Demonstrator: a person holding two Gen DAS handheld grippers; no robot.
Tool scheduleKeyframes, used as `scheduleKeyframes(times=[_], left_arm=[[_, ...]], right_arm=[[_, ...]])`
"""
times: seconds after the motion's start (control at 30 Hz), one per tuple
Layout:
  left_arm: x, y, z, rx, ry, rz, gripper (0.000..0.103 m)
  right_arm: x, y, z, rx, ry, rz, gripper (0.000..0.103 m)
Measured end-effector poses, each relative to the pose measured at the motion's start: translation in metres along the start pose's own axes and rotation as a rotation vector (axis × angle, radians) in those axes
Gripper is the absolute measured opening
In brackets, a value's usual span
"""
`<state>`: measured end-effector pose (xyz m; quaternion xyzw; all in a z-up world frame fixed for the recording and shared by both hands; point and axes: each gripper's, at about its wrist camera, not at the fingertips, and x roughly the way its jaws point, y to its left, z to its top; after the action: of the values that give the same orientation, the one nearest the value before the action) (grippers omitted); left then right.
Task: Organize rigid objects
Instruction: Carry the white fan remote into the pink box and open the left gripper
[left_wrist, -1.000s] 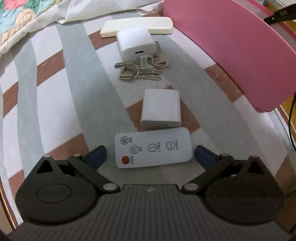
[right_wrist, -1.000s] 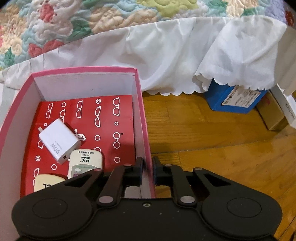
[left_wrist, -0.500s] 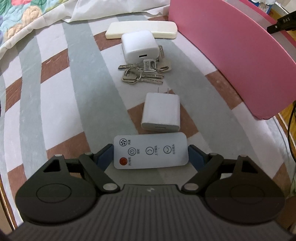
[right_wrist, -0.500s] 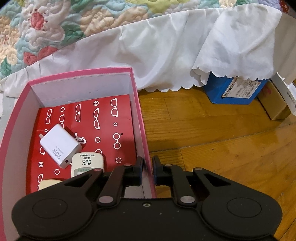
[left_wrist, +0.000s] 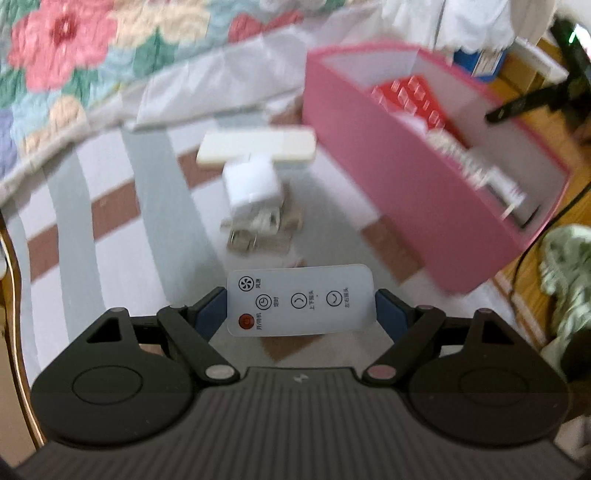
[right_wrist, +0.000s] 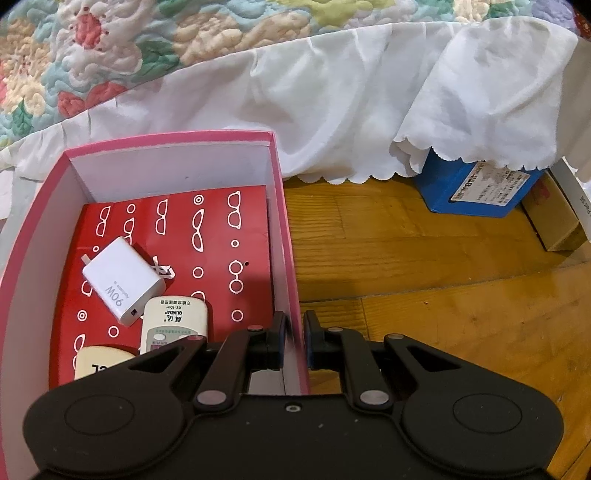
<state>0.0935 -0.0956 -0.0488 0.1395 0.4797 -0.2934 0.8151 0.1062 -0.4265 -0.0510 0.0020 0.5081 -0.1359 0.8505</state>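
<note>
Btwn left gripper (left_wrist: 301, 308) pads: white remote (left_wrist: 300, 300)

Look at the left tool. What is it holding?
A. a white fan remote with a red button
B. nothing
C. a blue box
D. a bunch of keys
A: the left tool has its blue pads pressed on both ends of the white fan remote, lifted above the striped cloth; the keys lie on the cloth beyond it.

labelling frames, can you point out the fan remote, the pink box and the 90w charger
fan remote (left_wrist: 301, 301): left wrist view, middle of its white face
pink box (right_wrist: 291, 258): right wrist view, right wall's rim
90w charger (right_wrist: 123, 280): right wrist view, centre of its top face
</note>
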Motion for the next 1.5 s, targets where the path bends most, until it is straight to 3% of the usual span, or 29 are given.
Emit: scheduleKeyframes(times=[0.23, 0.47, 0.63, 1.1, 1.37, 1.5], left_arm=[[-0.032, -0.029, 0.045, 0.054, -0.082, -0.053, 0.085], [-0.036, -0.067, 0.076, 0.112, -0.141, -0.127, 0.085], [-0.019, -0.089, 0.091, 0.112, -0.154, -0.168, 0.085], [0.067, -0.129, 0.14, 0.168, -0.116, -0.184, 0.085], [0.103, -0.136, 0.158, 0.096, -0.102, -0.199, 0.086], [0.102, -0.124, 0.154, 0.061, -0.11, -0.197, 0.09]], right_arm=[[0.004, -0.001, -0.002, 0.006, 0.0, 0.013, 0.014], [0.003, -0.001, 0.0, -0.052, 0.027, 0.028, 0.012], [0.001, -0.001, -0.002, -0.073, 0.027, 0.038, 0.011], [-0.004, -0.004, -0.01, -0.116, 0.049, 0.056, 0.01], [-0.004, -0.007, -0.008, -0.107, 0.058, 0.075, 0.009], [-0.004, -0.006, -0.009, -0.115, 0.053, 0.071, 0.01]])
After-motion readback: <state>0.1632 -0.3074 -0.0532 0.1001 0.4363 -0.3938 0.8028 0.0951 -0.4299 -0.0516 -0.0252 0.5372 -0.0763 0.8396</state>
